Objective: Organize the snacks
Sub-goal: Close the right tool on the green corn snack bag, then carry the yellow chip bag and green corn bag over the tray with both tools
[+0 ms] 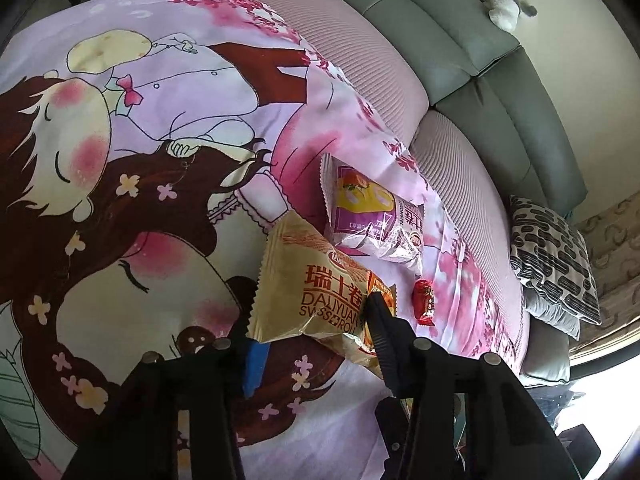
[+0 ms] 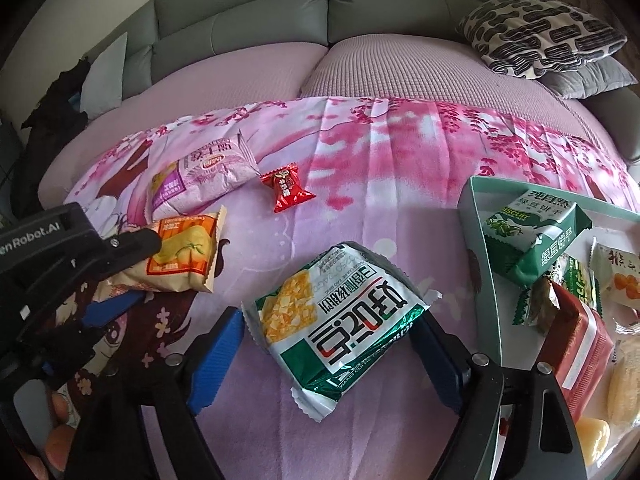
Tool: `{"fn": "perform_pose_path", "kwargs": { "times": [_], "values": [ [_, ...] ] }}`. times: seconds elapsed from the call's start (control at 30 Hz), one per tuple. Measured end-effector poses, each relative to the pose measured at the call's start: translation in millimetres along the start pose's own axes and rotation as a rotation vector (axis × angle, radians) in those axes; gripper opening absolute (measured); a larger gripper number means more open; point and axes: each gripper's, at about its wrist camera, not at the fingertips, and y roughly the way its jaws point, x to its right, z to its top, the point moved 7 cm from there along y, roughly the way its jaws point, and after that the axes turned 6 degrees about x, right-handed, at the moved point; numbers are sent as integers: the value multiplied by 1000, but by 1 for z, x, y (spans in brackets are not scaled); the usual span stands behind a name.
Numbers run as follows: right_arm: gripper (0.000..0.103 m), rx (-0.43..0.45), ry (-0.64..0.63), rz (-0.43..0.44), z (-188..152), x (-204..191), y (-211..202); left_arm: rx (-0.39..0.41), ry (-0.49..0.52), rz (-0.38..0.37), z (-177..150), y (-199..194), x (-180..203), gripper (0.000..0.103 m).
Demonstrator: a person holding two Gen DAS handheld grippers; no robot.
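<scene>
Two snack packets between your grippers, tray waiting at the right.

Your left gripper [image 1: 308, 320] is clamped narrowly on the yellow Swiss-roll packet [image 1: 308, 292], lifted at one end above the printed blanket [image 2: 360, 152]; your right gripper [image 2: 332, 344] stands wide, its blue pads either side of the green-and-white packet [image 2: 340, 320] lying flat, not pressing it. Both look light, puffy and slick-filmed, with soft cake or brittle biscuit inside, so pinch gently across the middle or by the crimped, saw-toothed seam. The pale green tray [image 2: 476, 220] just beside already holds several packets; a purple packet [image 2: 200, 180] and red candy [image 2: 286, 190] lie farther back.
</scene>
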Motion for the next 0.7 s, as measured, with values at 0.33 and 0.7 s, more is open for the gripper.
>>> {"fn": "perform_pose_path", "kwargs": {
  "times": [0.33, 0.7],
  "values": [
    [70, 10, 40, -13, 2, 11, -4, 1, -11, -4, 1, -1, -2, 47],
    [69, 87, 87, 8, 23, 19, -36, 26, 12, -34, 6, -14, 9, 37]
  ]
}}
